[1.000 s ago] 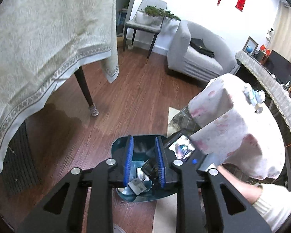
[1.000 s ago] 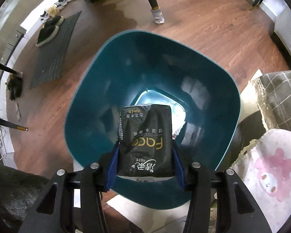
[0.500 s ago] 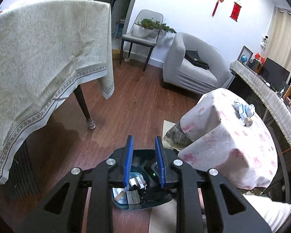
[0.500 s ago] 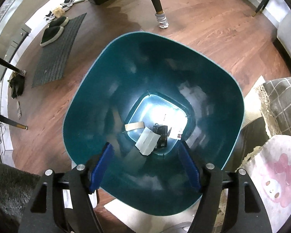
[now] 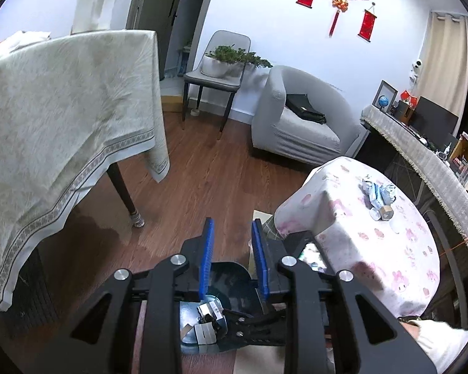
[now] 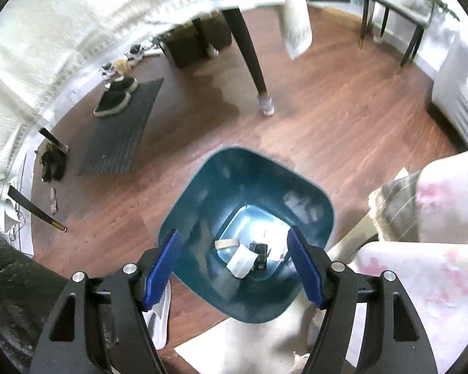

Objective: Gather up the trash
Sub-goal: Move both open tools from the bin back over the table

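Your right gripper [image 6: 234,261] hung over the bin [image 6: 199,193], jaws wide apart and empty; the trash [image 6: 243,257] lay on the bin floor, straight below. Left gripper [image 5: 232,258]: narrow gap, nothing held.

Glossy teal plastic bin [image 6: 199,199] stands on smooth wood-look floor [image 6: 312,118]; matt patterned cloth [image 5: 62,118] drapes the table.

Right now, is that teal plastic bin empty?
No. The teal plastic bin stands upright with a few wrappers lying at its bottom.
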Tool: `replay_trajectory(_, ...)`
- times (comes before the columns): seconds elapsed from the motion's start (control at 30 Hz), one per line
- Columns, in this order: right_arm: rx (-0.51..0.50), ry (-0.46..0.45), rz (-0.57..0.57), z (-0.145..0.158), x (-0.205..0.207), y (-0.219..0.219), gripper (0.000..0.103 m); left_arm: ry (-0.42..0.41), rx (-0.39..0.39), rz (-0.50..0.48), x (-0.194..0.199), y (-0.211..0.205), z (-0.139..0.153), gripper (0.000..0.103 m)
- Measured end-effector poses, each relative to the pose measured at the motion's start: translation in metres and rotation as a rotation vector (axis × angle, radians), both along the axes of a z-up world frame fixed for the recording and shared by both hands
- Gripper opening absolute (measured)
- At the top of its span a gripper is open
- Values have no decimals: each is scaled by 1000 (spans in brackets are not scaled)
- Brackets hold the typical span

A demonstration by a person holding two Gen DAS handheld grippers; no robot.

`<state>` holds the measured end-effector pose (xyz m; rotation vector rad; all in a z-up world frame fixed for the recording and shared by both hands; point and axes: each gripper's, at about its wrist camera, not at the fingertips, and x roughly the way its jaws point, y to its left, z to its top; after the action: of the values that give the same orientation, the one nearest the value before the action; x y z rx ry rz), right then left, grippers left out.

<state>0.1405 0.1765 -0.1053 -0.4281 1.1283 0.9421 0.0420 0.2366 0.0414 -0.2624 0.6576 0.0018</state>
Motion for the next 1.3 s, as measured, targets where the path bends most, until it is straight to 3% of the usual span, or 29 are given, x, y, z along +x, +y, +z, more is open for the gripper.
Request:
replay_trajectory(0.1, 47, -42, -3, 27, -2, -12, 71, -15, 2, -5, 5, -7, 4, 35)
replay_trajectory(0.27, 100, -118, -26, 65, 0, -35, 71, -36, -1, -23, 14, -23, 8, 40)
replay_trajectory(0.63, 136, -210, -137, 102, 15, -101, 71, -59, -10, -67, 41, -61, 13, 50)
replay_trajectory(0.77, 148, -257, -188, 111, 18, -126, 71, -65, -21, -76, 49, -72, 14, 53)
replay_trajectory(0.9, 136, -284, -245, 112, 26, -153, 71, -79, -28, -91, 56, -88, 16, 62)
replay_trajectory(1.3, 107, -344, -417, 115, 44, -242, 71, -67, -14, -157, 90, -153, 11, 67)
